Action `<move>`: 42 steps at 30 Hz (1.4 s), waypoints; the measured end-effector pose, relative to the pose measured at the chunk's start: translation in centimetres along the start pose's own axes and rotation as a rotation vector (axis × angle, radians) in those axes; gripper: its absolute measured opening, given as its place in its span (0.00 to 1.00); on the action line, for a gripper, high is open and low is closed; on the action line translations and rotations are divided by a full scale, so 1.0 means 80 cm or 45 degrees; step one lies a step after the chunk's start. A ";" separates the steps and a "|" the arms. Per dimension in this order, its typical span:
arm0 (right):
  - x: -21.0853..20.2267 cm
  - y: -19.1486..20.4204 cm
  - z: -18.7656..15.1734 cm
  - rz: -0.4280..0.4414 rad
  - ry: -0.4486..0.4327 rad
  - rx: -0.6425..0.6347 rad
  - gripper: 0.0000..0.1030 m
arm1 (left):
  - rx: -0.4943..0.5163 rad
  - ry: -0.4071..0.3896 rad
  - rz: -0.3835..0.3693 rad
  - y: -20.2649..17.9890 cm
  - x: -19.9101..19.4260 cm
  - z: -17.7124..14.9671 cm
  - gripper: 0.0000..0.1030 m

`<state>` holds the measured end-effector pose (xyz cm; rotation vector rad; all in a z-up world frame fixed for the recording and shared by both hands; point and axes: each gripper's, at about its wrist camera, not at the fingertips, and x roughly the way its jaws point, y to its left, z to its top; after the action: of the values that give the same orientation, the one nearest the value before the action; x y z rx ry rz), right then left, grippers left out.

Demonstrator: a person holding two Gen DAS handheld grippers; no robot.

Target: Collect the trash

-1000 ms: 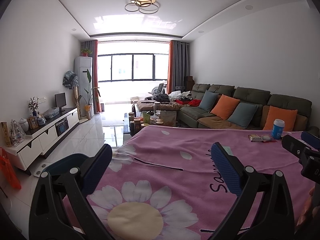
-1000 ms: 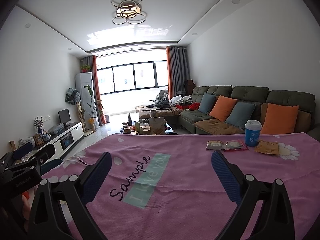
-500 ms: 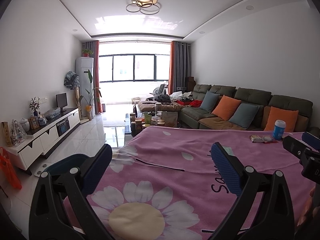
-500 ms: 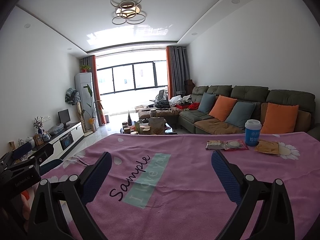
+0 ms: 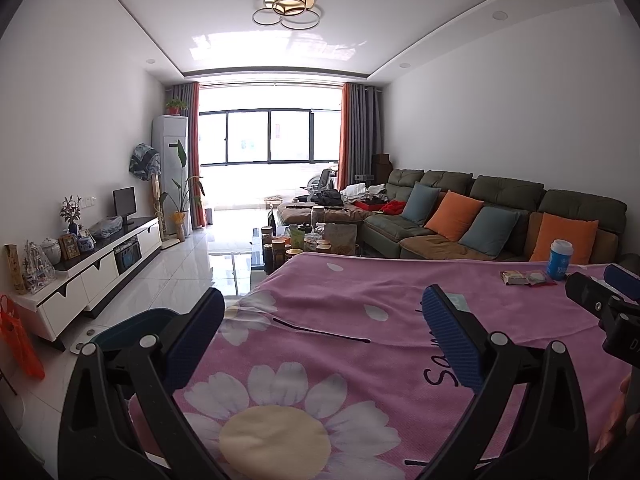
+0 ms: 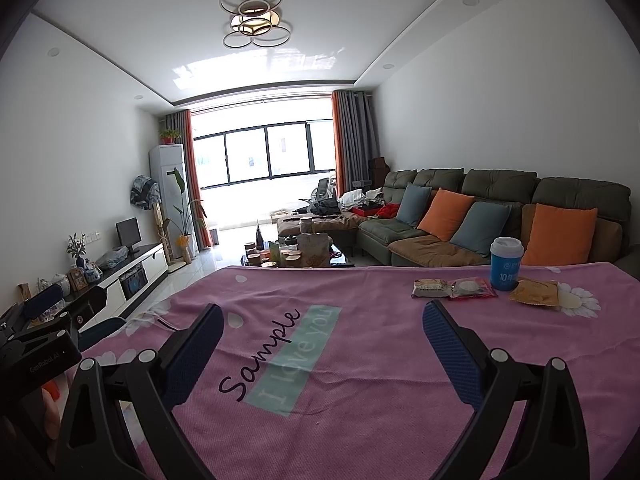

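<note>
Both tools are spread wide and hold nothing: the left tool [image 5: 320, 336] and right tool [image 6: 322, 338] hover low in frame over the pink cloth [image 6: 360, 360] on the desk. The wrappers [image 6: 456, 289], beside a blue cup [image 6: 506, 264], lie at right of the right wrist view, well beyond the right tool.

Three flat snack wrappers [image 6: 456, 289] lie in a row beside an upright blue lidded cup [image 6: 506, 264].
</note>
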<state>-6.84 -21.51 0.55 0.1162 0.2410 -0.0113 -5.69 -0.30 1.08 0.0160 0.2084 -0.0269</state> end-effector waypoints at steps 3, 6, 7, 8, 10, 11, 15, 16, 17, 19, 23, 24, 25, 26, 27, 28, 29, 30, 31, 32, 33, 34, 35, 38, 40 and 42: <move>0.000 0.001 0.000 0.000 -0.003 -0.004 0.93 | 0.000 0.000 -0.001 0.000 0.000 0.000 0.95; 0.001 0.001 -0.001 0.000 -0.003 -0.001 0.93 | 0.001 0.000 0.001 -0.001 0.000 0.000 0.95; 0.001 0.000 -0.001 -0.001 -0.004 0.000 0.93 | 0.000 0.000 0.001 0.000 0.000 0.000 0.95; 0.000 0.001 -0.001 -0.001 -0.005 0.001 0.93 | 0.001 0.001 0.003 -0.001 0.000 0.000 0.95; 0.000 0.001 -0.001 -0.002 -0.004 -0.001 0.93 | -0.002 0.000 0.002 0.000 0.000 0.000 0.95; 0.000 0.001 -0.001 -0.001 -0.006 0.000 0.93 | -0.003 0.000 0.001 0.000 0.000 0.000 0.95; 0.001 0.002 0.000 0.000 -0.007 0.000 0.93 | 0.000 0.000 0.002 -0.001 -0.001 0.000 0.95; 0.001 0.002 0.000 -0.002 -0.006 -0.001 0.93 | 0.001 -0.001 0.003 -0.001 -0.001 0.000 0.95; 0.001 0.003 0.000 -0.002 -0.008 -0.001 0.93 | 0.001 -0.002 0.004 -0.002 -0.001 0.000 0.95; 0.001 0.003 0.000 -0.002 -0.007 0.000 0.93 | 0.001 -0.002 0.005 -0.002 -0.001 0.000 0.95; 0.000 0.004 0.001 -0.002 -0.011 -0.002 0.93 | -0.002 0.002 0.006 -0.002 -0.001 0.000 0.95; 0.000 0.003 0.001 -0.002 -0.012 -0.001 0.93 | -0.004 0.002 0.006 -0.002 0.000 0.000 0.95; 0.000 0.003 0.001 -0.001 -0.014 0.000 0.93 | -0.004 0.003 0.007 -0.002 0.000 0.000 0.95; 0.000 0.004 0.001 -0.002 -0.013 0.000 0.93 | -0.003 0.003 0.008 -0.002 0.000 0.000 0.95; 0.000 0.004 0.001 -0.002 -0.014 0.000 0.93 | -0.003 0.002 0.006 -0.002 0.000 0.000 0.95; 0.000 0.004 0.001 -0.001 -0.015 0.000 0.93 | -0.002 0.002 0.006 -0.002 0.000 0.000 0.95; 0.000 0.004 0.001 -0.001 -0.013 0.000 0.93 | -0.001 0.002 0.008 -0.002 0.000 0.000 0.95; 0.000 0.004 0.001 -0.002 -0.014 0.000 0.93 | -0.001 0.001 0.008 -0.002 0.000 0.000 0.95; 0.000 0.004 0.001 -0.001 -0.015 0.000 0.93 | -0.003 0.002 0.007 -0.002 0.000 0.000 0.95; 0.000 0.004 0.001 0.000 -0.015 0.000 0.93 | -0.003 0.004 0.007 -0.001 0.001 0.000 0.95; 0.000 0.004 0.002 -0.001 -0.015 -0.001 0.93 | -0.002 0.004 0.009 -0.002 0.001 0.000 0.95; 0.000 0.004 0.002 -0.001 -0.016 0.000 0.93 | -0.002 0.006 0.010 -0.002 0.001 0.000 0.95; 0.000 0.004 0.002 -0.001 -0.016 0.000 0.93 | -0.002 0.008 0.011 -0.002 0.001 0.000 0.95; -0.001 0.004 0.002 -0.003 -0.017 0.000 0.93 | -0.003 0.010 0.011 -0.002 0.001 -0.001 0.95; 0.000 0.004 0.002 -0.001 -0.015 0.002 0.93 | -0.003 0.009 0.012 -0.002 0.001 -0.001 0.95; 0.000 0.004 0.002 -0.002 -0.017 0.000 0.93 | -0.002 0.010 0.013 -0.002 0.001 -0.001 0.95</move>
<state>-6.81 -21.18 0.73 0.1156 0.2281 -0.0136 -5.60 -0.47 0.96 0.0158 0.2161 -0.0168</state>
